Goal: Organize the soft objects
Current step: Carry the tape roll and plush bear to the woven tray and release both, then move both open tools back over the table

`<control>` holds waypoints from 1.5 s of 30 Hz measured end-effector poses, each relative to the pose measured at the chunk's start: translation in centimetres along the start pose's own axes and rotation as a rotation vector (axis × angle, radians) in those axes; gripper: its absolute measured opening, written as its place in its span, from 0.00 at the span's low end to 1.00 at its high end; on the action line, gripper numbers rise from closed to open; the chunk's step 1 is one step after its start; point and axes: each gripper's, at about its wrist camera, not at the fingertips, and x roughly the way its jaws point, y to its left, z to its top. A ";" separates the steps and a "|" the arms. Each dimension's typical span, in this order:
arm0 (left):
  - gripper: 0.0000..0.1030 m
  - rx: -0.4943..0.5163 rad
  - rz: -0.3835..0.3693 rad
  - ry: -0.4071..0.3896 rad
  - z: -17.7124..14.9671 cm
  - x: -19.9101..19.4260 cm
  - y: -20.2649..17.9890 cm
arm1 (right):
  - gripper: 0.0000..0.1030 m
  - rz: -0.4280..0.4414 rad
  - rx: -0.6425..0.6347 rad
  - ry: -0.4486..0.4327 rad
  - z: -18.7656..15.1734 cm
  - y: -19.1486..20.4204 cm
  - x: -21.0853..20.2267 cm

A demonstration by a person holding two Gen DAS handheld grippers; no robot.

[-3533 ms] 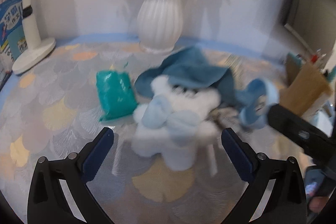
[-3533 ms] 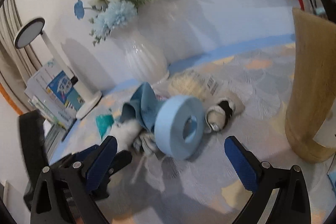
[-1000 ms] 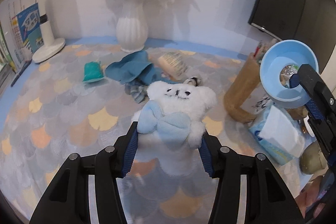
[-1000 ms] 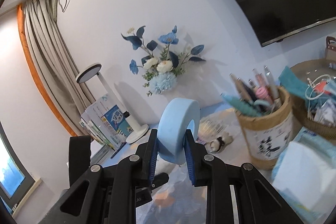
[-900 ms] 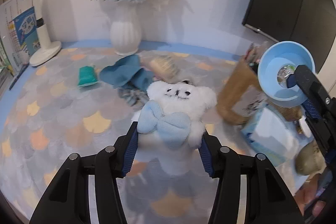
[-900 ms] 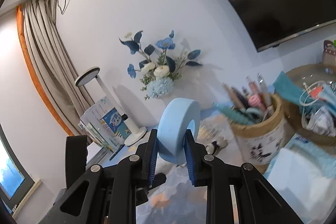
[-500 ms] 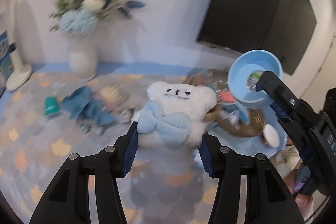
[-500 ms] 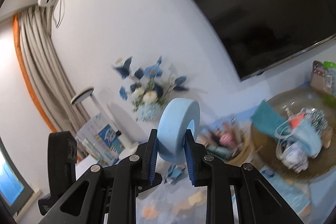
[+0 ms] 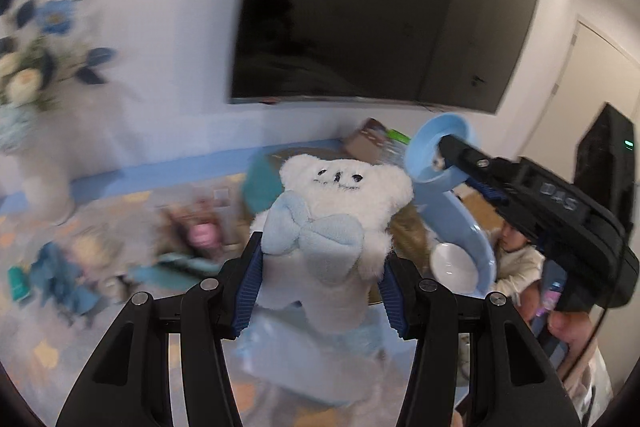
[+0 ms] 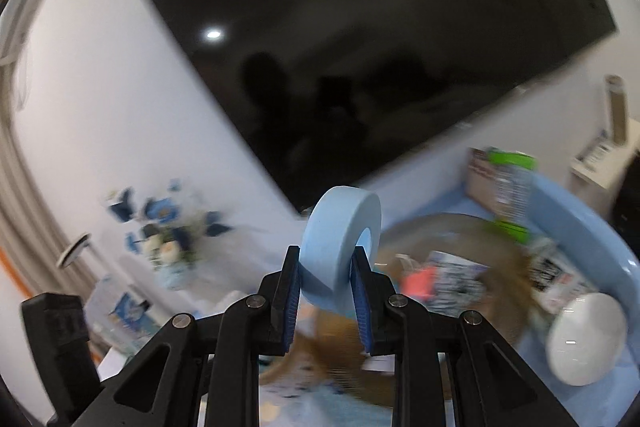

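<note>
Between the blue-ribbed pads of the left gripper point(image 9: 322, 283) sits a white plush bear point(image 9: 340, 215) with a pale blue bow, pinched at its body, head upright and stitched face turned toward the camera; the jaws stand partly closed and press into the fur on both sides, holding the toy clear of the table. Over in the right wrist view, the right gripper point(image 10: 326, 301) has its jaws drawn nearly together on a light blue foam ring point(image 10: 340, 247), which stands on edge between the pads with its hole facing sideways. From the left wrist view the same ring point(image 9: 436, 155) shows up at the right, clamped at the tip of the other tool, above a blue tray point(image 9: 468, 239) that carries a small white dish point(image 9: 454, 263). Behind both tools hangs a large dark screen point(image 9: 380, 11) on a white wall. Far back at the table's left edge, much blurred, stands a white vase of blue flowers point(image 9: 36, 131), with cloth items lying near it that are too smeared to tell apart.
</note>
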 end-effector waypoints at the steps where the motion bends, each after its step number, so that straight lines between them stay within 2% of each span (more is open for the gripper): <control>1: 0.48 0.011 -0.010 0.015 0.1 0.9 -0.7 | 0.23 -0.030 0.015 0.014 0.2 -1.1 0.1; 7: 0.48 0.066 -0.044 0.105 -0.7 6.2 -3.3 | 0.23 -0.159 0.069 0.138 0.1 -5.8 2.3; 10: 0.48 0.089 -0.035 0.144 -1.6 8.5 -4.1 | 0.23 -0.201 0.062 0.180 -0.4 -7.0 3.5; 13: 0.56 0.065 -0.045 0.187 -2.4 10.0 -4.3 | 0.24 -0.209 0.057 0.206 -0.6 -7.6 4.2; 14: 0.63 0.057 -0.035 0.200 -2.5 10.5 -4.3 | 0.28 -0.207 0.053 0.225 -0.6 -7.6 4.7; 15: 0.73 0.050 -0.027 0.213 -2.7 10.7 -4.1 | 0.46 -0.214 0.050 0.242 -0.7 -7.7 5.0; 17: 0.83 0.033 -0.019 0.238 -2.9 11.1 -3.9 | 0.74 -0.242 0.035 0.264 -0.6 -7.5 5.3; 18: 0.83 0.027 -0.020 0.243 -2.9 11.2 -3.8 | 0.79 -0.253 0.024 0.249 -0.6 -7.2 5.1; 27: 0.83 0.010 -0.030 0.237 -3.0 9.4 -3.2 | 0.80 -0.230 0.060 0.233 -0.3 -5.3 3.8; 32: 0.83 -0.002 -0.046 0.222 -2.4 7.5 -3.0 | 0.80 -0.214 0.026 0.215 -0.3 -2.1 3.1; 35: 0.83 -0.016 -0.049 0.171 -1.8 4.5 -2.3 | 0.80 -0.186 0.014 0.191 -0.1 0.3 2.4; 40: 0.83 -0.034 0.003 0.073 -0.3 -0.7 0.9 | 0.83 -0.115 -0.020 0.125 0.0 5.2 2.0; 43: 0.86 -0.051 0.073 0.020 0.4 -3.2 4.0 | 0.84 -0.047 -0.025 0.111 -0.4 8.1 2.3; 45: 0.92 -0.065 0.132 -0.020 0.7 -4.9 6.6 | 0.84 -0.005 -0.039 0.110 -1.0 10.5 2.8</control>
